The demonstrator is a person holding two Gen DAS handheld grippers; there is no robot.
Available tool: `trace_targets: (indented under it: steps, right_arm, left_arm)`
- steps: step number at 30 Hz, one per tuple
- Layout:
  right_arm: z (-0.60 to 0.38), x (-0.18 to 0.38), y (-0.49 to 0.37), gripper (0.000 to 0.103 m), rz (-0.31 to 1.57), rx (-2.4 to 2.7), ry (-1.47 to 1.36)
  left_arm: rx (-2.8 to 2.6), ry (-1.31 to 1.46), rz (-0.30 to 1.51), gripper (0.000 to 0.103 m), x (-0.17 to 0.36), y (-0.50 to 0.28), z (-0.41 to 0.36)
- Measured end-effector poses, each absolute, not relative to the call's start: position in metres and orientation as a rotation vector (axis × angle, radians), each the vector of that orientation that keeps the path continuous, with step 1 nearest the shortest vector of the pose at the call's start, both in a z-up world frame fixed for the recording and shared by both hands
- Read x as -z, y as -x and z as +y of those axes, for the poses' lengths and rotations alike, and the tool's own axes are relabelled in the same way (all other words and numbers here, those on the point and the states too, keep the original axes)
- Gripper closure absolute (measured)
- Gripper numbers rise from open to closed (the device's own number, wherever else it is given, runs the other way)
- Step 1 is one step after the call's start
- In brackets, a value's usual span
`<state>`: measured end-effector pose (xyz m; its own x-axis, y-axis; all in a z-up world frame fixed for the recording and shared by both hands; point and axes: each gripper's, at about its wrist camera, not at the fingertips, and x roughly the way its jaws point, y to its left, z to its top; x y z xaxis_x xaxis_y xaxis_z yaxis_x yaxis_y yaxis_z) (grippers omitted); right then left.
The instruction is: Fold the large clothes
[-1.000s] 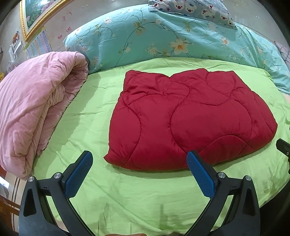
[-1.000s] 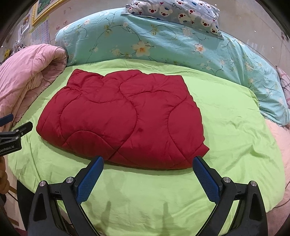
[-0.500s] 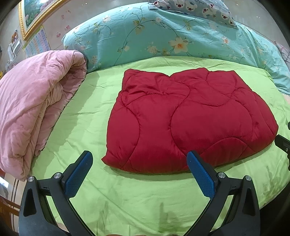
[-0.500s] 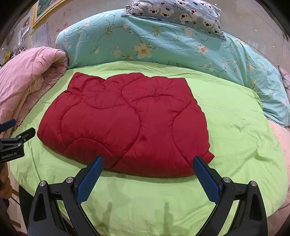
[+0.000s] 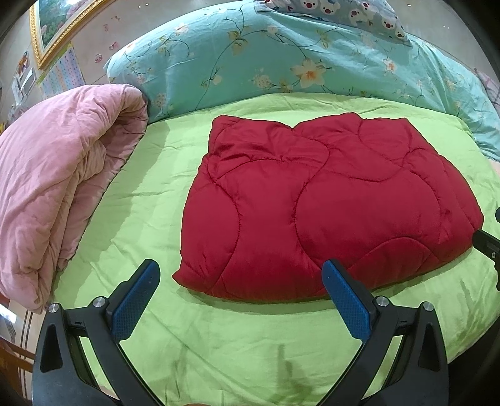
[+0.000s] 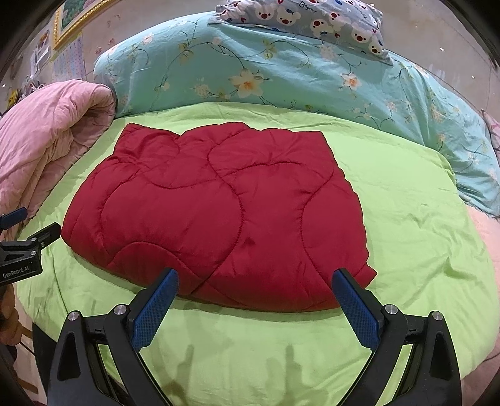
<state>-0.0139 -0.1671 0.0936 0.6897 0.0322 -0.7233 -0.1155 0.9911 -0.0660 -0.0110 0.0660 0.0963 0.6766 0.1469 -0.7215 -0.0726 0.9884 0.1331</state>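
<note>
A red quilted garment (image 5: 328,206) lies folded in a flat bundle on the green bed sheet (image 5: 150,200); it also shows in the right wrist view (image 6: 218,212). My left gripper (image 5: 240,274) is open and empty, hovering at the bundle's near left corner. My right gripper (image 6: 256,281) is open and empty, hovering at the bundle's near right edge. Neither gripper touches the garment. The left gripper also shows at the left edge of the right wrist view (image 6: 25,246).
A rolled pink quilt (image 5: 59,187) lies along the left side of the bed. A teal floral duvet (image 5: 281,59) is piled at the back, with a bear-print pillow (image 6: 312,22) on top. The bed's near edge is just below the grippers.
Both grippers have moved a little forward toward the red bundle, so its near edge sits closer to the fingertips. The garment itself has not moved.
</note>
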Motion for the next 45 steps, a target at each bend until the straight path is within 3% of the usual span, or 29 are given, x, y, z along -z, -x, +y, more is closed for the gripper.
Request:
trace_targets:
  steps: [45]
  right_arm:
    - [-0.1696, -0.0937, 0.0114, 0.004, 0.802, -0.075, 0.103]
  left_arm:
    - [-0.127, -0.112, 0.819, 0.0, -0.0947, 0.0056, 0.0653]
